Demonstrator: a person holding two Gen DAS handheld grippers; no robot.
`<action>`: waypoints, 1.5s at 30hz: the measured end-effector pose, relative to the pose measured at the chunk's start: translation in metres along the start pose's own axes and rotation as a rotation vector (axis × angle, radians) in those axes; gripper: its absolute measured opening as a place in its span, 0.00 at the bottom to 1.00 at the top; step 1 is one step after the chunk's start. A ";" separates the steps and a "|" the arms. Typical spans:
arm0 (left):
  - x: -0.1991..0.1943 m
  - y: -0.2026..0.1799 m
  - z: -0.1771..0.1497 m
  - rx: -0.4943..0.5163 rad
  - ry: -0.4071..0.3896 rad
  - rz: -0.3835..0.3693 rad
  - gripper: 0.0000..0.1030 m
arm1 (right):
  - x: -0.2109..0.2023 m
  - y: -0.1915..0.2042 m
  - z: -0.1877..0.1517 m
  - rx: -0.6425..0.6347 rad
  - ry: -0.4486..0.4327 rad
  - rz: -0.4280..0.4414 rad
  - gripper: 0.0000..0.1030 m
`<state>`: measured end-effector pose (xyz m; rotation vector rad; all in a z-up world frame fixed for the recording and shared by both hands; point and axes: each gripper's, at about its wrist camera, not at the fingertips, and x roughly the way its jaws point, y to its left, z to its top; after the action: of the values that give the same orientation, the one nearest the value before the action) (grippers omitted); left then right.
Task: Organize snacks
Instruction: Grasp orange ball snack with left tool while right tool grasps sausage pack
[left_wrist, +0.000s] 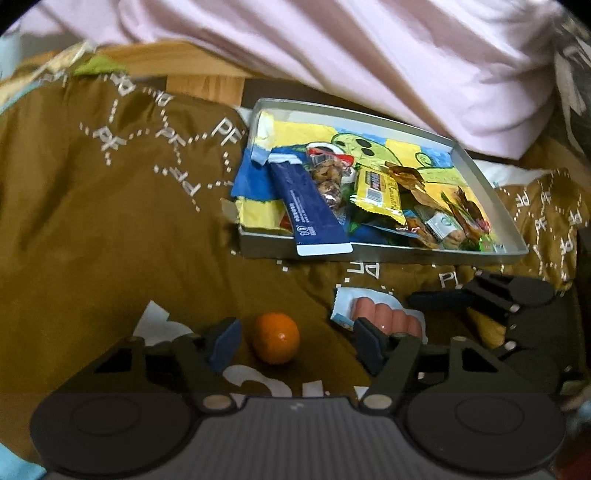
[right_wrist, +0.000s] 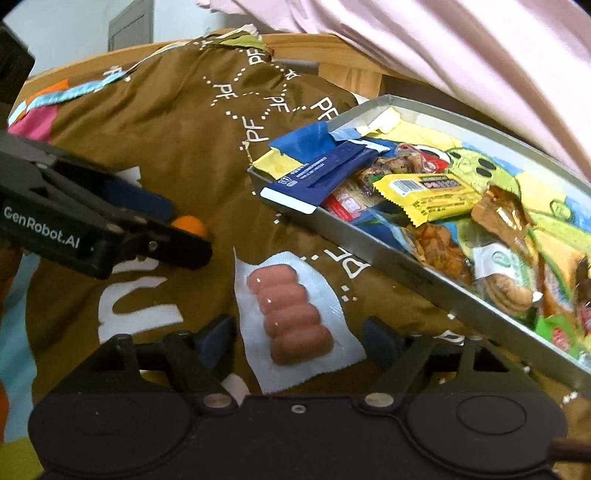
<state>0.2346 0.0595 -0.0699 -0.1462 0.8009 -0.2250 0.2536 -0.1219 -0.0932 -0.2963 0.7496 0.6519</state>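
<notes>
Straddling the small round orange fruit (left_wrist: 276, 338), the left gripper (left_wrist: 295, 343) stands spread, ready to pinch; the right gripper (right_wrist: 299, 341), likewise spread, brackets the white-wrapped pink sausage pack (right_wrist: 291, 314), both bound, probably, for the grey metal tray (left_wrist: 406, 254) beyond.

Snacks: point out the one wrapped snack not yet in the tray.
The sausage pack, lying on the brown cloth between the right gripper's fingers; the other wrappers lie in the metal tray.

Both wrist views look steeply down, close over the brown printed quilt (left_wrist: 110, 206). Shared ground: shallow grey metal tray (left_wrist: 495, 192) (right_wrist: 399, 266), vacuum-packed pink sausages (left_wrist: 384, 314) (right_wrist: 291, 314).
</notes>
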 end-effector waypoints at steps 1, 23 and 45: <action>0.001 0.001 0.000 -0.011 0.008 -0.001 0.66 | 0.002 -0.001 0.000 0.014 0.001 0.002 0.78; 0.021 -0.006 -0.003 0.039 0.064 0.071 0.30 | -0.010 0.008 0.002 0.093 0.097 -0.048 0.62; -0.026 -0.053 -0.018 0.096 0.012 -0.041 0.29 | -0.087 0.056 -0.013 -0.054 0.002 -0.279 0.16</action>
<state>0.1959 0.0145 -0.0530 -0.0710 0.7982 -0.3023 0.1633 -0.1232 -0.0417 -0.4424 0.6781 0.4086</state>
